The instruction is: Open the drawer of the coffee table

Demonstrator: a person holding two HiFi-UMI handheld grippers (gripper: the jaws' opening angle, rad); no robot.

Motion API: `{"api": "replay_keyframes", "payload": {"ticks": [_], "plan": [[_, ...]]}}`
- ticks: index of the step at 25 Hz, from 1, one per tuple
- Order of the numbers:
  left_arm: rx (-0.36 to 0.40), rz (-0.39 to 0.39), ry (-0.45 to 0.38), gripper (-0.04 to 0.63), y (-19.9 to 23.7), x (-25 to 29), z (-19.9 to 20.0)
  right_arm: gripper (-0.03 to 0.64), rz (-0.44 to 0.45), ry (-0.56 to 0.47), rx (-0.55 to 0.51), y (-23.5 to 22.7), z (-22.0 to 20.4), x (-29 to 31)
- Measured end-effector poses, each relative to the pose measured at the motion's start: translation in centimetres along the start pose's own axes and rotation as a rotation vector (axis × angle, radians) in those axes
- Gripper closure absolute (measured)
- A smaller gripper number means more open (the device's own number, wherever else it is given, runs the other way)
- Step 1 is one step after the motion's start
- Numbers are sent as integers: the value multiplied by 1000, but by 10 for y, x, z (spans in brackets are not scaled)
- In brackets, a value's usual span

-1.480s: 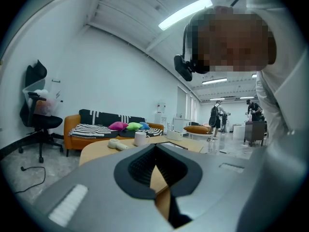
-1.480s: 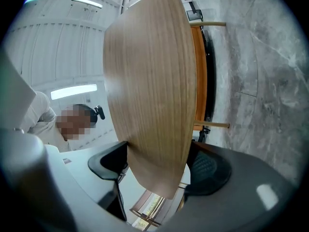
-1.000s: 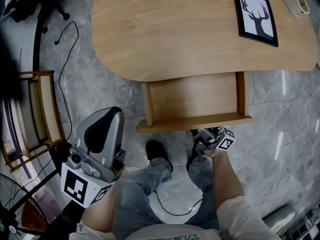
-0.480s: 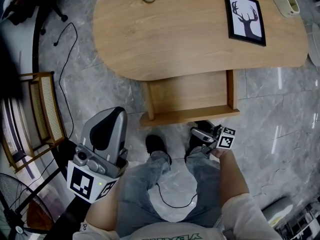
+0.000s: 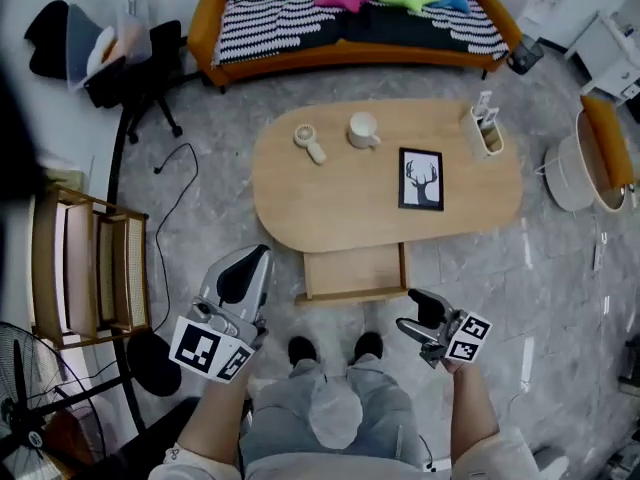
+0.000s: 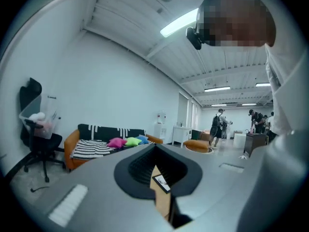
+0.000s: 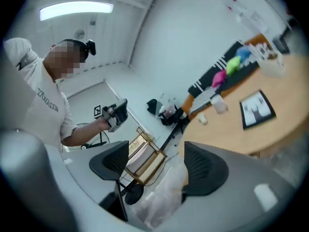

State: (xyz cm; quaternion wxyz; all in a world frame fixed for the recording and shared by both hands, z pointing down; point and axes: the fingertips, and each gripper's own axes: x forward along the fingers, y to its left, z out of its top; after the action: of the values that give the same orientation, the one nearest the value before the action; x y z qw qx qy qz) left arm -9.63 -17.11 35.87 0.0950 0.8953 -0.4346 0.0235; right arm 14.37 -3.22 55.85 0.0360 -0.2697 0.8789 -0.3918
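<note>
The oval wooden coffee table (image 5: 330, 198) stands ahead of my feet, with its drawer (image 5: 355, 271) pulled out toward me and nothing visible inside. My left gripper (image 5: 255, 258) hangs left of the drawer, apart from it, jaws shut and empty. In the left gripper view the left gripper (image 6: 157, 170) points level toward the sofa (image 6: 104, 141). My right gripper (image 5: 416, 314) hovers just right of the drawer's front corner without touching it. In the right gripper view the right gripper (image 7: 154, 161) stands open with only floor between its fingers.
On the table are a framed deer picture (image 5: 421, 179), a mug (image 5: 363, 129), a small hand fan (image 5: 310, 143) and a white holder (image 5: 487, 128). An orange sofa (image 5: 350, 18) lies behind it. A wooden rattan rack (image 5: 85, 268) stands left, an office chair (image 5: 130, 68) far left, a round tub (image 5: 590, 163) right.
The head view has risen far above the table. Both grippers have come up and away from the drawer front, and the right one has rolled. The drawer stays pulled out.
</note>
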Motion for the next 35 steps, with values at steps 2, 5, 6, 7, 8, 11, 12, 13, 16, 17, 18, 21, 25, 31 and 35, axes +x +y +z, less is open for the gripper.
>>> {"api": "replay_keyframes", "payload": {"ticks": [2, 5, 6, 7, 8, 11, 12, 13, 16, 17, 18, 21, 25, 31, 35], "plan": [[16, 7, -34, 595, -4, -7, 51, 256, 27, -32, -129, 47, 80, -3], [74, 20, -109, 595, -4, -10, 125, 256, 36, -89, -341, 107, 199, 0], [85, 23, -127, 595, -6, -13, 147, 258, 28, -114, -397, 128, 231, -1], [91, 26, -138, 595, -7, -16, 165, 258, 16, -141, -445, 149, 259, -3], [93, 28, -143, 595, -9, -20, 181, 258, 0, -168, -483, 170, 283, -5], [99, 31, -156, 595, -16, -28, 223, 275, -88, -261, -563, 214, 349, -16], [103, 30, -165, 595, -19, -28, 236, 278, -128, -288, -588, 224, 370, -21], [109, 27, -174, 595, -23, -28, 249, 284, -169, -312, -611, 232, 389, -26], [131, 24, -201, 595, -34, -27, 280, 345, -286, -382, -677, 250, 433, -45], [134, 25, -208, 595, -37, -27, 288, 356, -321, -388, -708, 256, 442, -49], [134, 27, -215, 595, -39, -28, 293, 363, -349, -386, -737, 260, 448, -52], [136, 32, -225, 595, -42, -29, 305, 388, -388, -392, -772, 269, 459, -56], [142, 30, -223, 595, -48, -26, 308, 511, -409, -410, -775, 270, 462, -58], [138, 18, -217, 597, -62, -18, 310, 612, -437, -395, -757, 262, 463, -59], [141, 37, -211, 595, -59, -19, 310, 612, -488, -393, -776, 258, 467, -64]]}}
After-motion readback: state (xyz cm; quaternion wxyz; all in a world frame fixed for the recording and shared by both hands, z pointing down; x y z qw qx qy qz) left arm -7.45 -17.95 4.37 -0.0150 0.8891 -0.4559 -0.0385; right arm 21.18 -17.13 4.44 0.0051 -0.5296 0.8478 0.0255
